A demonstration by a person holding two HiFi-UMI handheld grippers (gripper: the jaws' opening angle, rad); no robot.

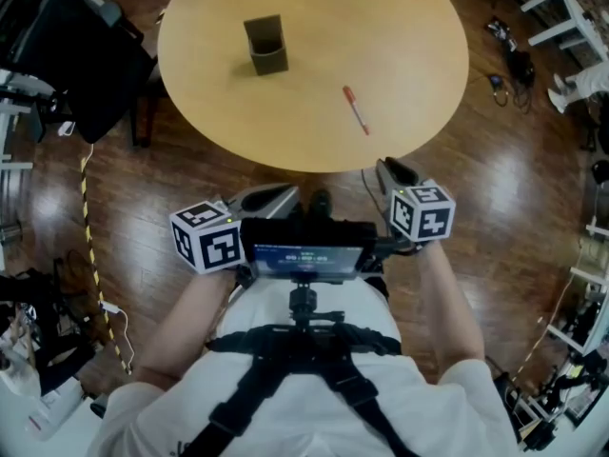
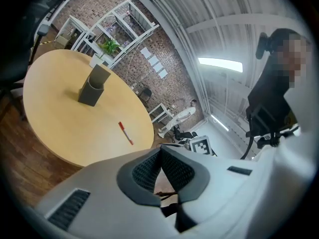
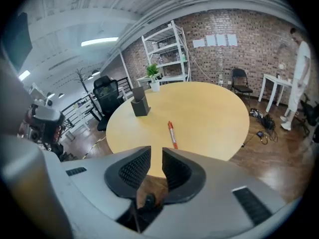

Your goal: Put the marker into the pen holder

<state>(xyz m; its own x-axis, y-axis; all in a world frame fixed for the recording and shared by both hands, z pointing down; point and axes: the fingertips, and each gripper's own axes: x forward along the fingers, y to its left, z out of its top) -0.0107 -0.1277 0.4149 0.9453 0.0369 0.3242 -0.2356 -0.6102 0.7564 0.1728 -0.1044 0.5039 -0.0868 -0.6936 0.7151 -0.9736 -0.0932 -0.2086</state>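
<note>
While the right claw (image 3: 156, 151) hung with its jaws a little apart and nothing between them, the left claw (image 2: 160, 151) sat pinched together, empty too. Both were low in the head view, just off the table's (image 1: 409, 27) near edge. The marker (image 1: 356, 109) lay flat right of centre, well apart from the holder (image 1: 265, 45) at upper left. This looked like the approach step. Next, the right claw needed to straddle the marker's barrel and close.
</note>
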